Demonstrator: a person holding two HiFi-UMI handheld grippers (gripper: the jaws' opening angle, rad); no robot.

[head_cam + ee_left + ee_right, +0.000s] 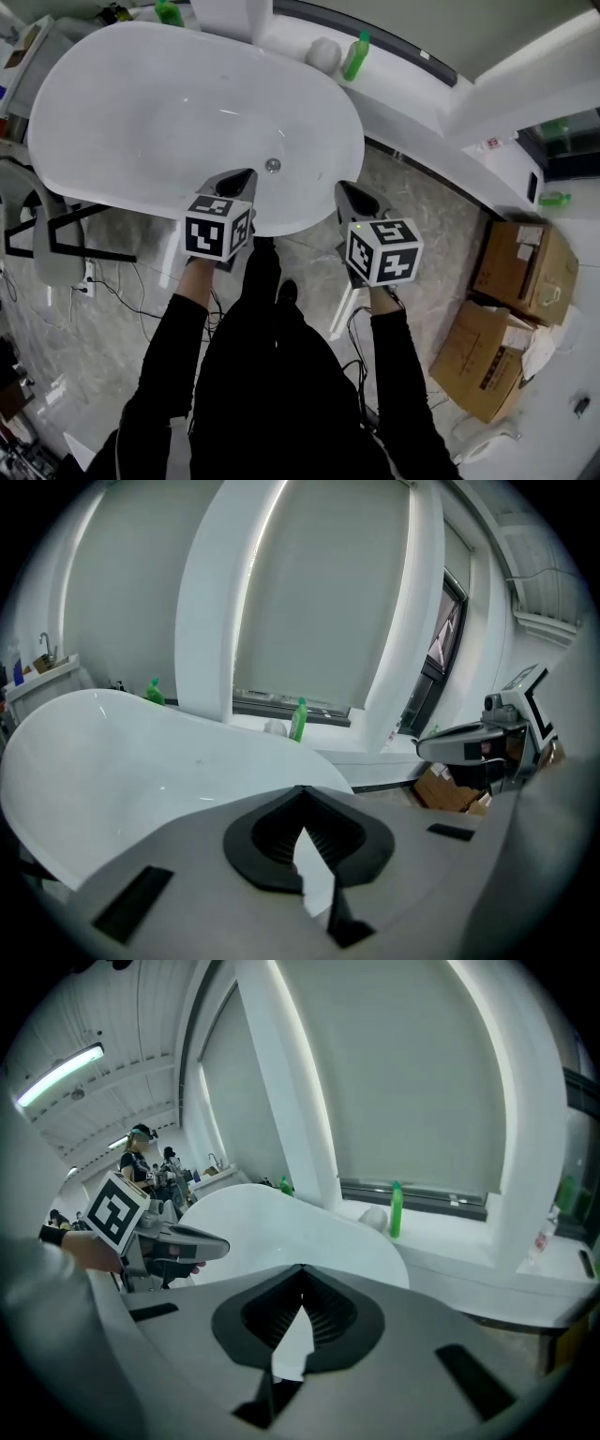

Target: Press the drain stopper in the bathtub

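With left gripper (244, 175) and right gripper (346, 190) fingers closed empty, an off-centre press could skid off the round metal drain stopper (273, 165) at the white bathtub's (112, 112) four o'clock.

Test lab staged as bathroom, not home: freestanding bathtub (141, 112) upper left, loose cables (122, 292) on floor at left, cardboard boxes (511, 309) at right, strip light (58, 1074) on industrial ceiling.
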